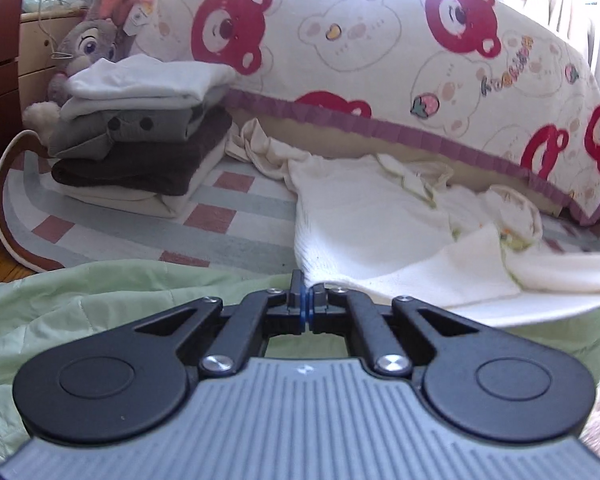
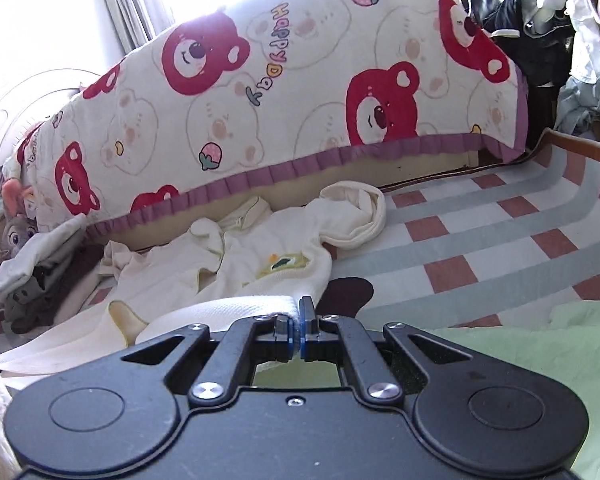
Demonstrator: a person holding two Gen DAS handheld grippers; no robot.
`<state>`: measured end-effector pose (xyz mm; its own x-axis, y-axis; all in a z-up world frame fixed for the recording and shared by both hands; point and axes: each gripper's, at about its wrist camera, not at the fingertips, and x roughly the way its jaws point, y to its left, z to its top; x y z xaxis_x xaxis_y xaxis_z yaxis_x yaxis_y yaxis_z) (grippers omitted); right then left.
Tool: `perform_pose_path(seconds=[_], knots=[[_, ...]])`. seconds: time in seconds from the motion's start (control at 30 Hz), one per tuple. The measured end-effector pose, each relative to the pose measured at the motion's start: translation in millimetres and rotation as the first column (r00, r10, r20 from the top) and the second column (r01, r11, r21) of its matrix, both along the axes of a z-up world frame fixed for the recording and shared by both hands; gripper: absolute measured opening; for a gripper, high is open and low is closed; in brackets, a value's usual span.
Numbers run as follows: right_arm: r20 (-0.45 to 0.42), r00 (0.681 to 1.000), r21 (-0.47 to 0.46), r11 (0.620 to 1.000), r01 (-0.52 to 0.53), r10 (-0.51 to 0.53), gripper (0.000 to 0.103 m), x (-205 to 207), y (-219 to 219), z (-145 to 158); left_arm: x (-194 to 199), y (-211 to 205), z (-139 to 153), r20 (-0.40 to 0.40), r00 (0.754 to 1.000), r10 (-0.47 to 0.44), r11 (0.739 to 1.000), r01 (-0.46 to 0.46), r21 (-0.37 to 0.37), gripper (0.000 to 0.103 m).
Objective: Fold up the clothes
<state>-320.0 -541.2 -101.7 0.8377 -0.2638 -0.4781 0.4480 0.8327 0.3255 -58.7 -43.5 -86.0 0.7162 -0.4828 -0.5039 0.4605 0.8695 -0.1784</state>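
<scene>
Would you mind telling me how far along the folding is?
Done: a stack of folded clothes sits at the left of the mat. In hand: both grippers, left and right, pinch the hem of a cream garment that lies crumpled. Left: folding it, and apparently the heap far right.

Daylight from behind, strong fisheye bend in both views.

Sun pours through the window (image 2: 60, 8) past the curtain (image 2: 132, 4), burning the top of the bear-print cover (image 2: 300, 92) to white. The checked mat (image 2: 500, 232) lies evenly lit, with soft shadows. Edges curve and darken at the corners; the pile of clothes (image 2: 540, 20) top right looks smeared, perhaps backlit.
</scene>
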Motion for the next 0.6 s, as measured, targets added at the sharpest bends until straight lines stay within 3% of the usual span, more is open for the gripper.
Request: perform_pose_path(seconds=[0.23,0.3,0.43,0.5,0.6], knots=[[0.063,0.998,0.018,1.000,-0.007,0.006,0.004,-32,19,17,0,22,-37,-0.172,0.984,0.040,0.997,-0.050,-0.054,0.001],[-0.013,1.000,0.000,1.000,-0.014,0.014,0.004,-35,23,-4,0,29,-48,-0.222,0.974,0.050,0.996,-0.066,-0.067,0.001],[-0.173,0.983,0.176,0.980,0.088,-0.057,0.003,-29,4,-85,0,42,-69,-0.320,0.945,0.066,0.991,-0.100,-0.092,0.001],[-0.199,0.979,0.171,0.983,0.074,-0.039,0.003,-27,5,-91,-2,44,-77,-0.345,0.937,0.058,0.992,-0.094,-0.088,0.001],[-0.230,0.973,0.142,0.989,0.035,-0.001,0.003,-25,9,-91,-3,36,-67,-0.307,0.952,0.011,1.000,-0.017,-0.015,0.001]])
